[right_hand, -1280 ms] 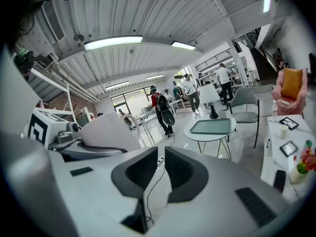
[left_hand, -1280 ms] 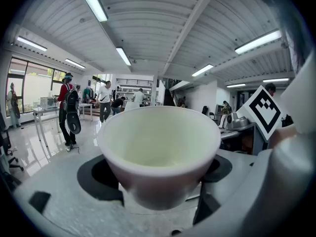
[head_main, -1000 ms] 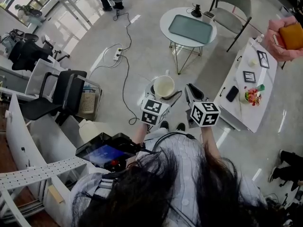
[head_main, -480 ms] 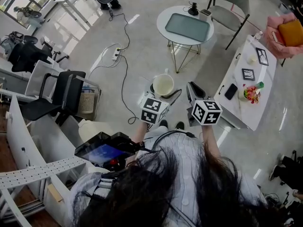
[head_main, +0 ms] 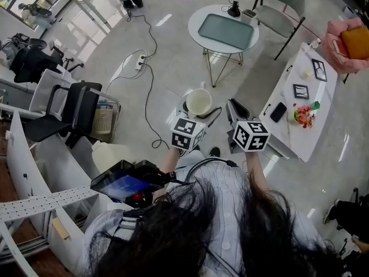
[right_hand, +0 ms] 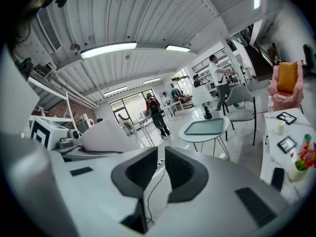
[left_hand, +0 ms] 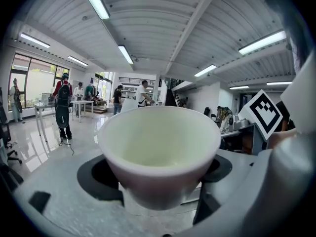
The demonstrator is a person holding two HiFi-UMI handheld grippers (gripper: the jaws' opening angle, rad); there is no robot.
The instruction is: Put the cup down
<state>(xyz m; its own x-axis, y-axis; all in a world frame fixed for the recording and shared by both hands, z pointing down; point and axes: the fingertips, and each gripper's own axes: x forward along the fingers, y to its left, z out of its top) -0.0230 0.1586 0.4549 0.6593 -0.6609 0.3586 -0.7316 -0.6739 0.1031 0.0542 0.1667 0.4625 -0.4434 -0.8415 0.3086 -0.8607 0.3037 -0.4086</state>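
A white cup (head_main: 199, 102) is held upright in the air over the floor, with my left gripper (head_main: 199, 111) shut on its base. In the left gripper view the empty cup (left_hand: 159, 147) fills the middle, and the dark pads (left_hand: 96, 174) press it from both sides. My right gripper (head_main: 236, 111) hovers level with it, just to the right, shut with only a thin slit between its pads (right_hand: 182, 174) and nothing in them. From the right gripper view the cup (right_hand: 106, 135) shows at the left, handle toward the camera.
A round white table (head_main: 202, 16) carrying a grey tray stands ahead. A long white table (head_main: 288, 131) with a phone, frames and flowers runs along the right. A grey chair (head_main: 282, 4), a black office chair (head_main: 69, 111) and a floor cable (head_main: 149, 79) are nearby.
Both grippers and the cup keep almost the same pose. The room has slid a little in the head view as the person shifts.
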